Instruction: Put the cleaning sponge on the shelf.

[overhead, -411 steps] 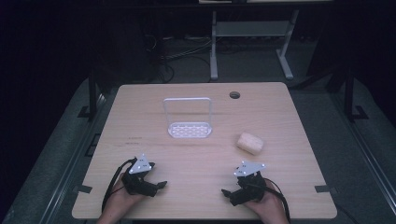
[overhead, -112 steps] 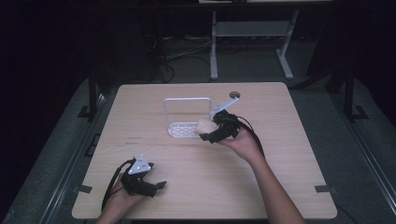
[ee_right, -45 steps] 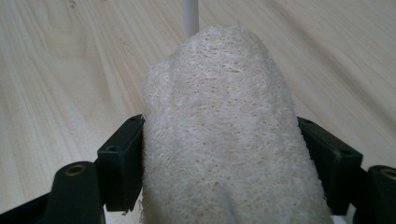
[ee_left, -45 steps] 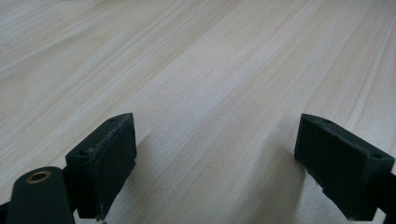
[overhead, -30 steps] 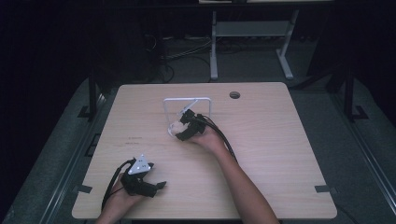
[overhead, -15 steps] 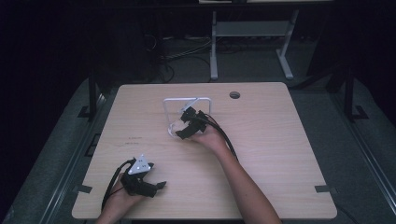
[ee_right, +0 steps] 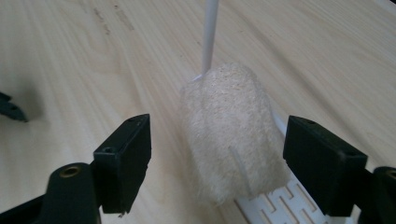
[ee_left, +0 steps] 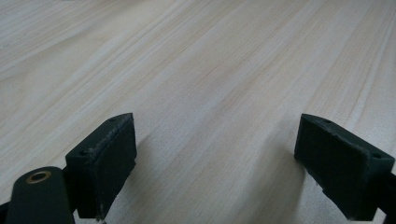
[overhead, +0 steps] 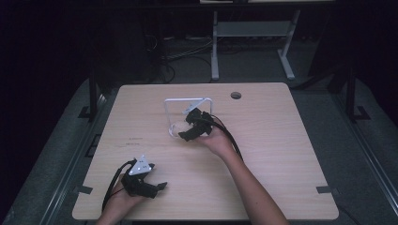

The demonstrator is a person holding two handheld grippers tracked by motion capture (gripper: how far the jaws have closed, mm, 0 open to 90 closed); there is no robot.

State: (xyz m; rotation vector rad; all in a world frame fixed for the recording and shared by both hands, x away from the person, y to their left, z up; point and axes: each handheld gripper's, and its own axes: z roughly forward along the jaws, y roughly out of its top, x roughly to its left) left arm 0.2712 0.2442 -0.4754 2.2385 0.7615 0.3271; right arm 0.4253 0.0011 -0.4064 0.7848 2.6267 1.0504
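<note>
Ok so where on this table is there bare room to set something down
Bare wood lies right of the white rack, out to the table edge, and between the two grippers. It is crowded around the rack, where the right gripper stands open beside the sponge.

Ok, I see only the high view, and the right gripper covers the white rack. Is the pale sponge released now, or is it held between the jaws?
Observer: Released. In the right gripper view the right gripper is open, and the sponge stands free between its jaws, touching neither.
Operator: Where does the sponge sit?
Observer: Its lower end rests on the slotted base of the white rack, beside the thin upright post.
Operator: And the left gripper?
Observer: The left gripper is open over bare table, with nothing between its jaws.
</note>
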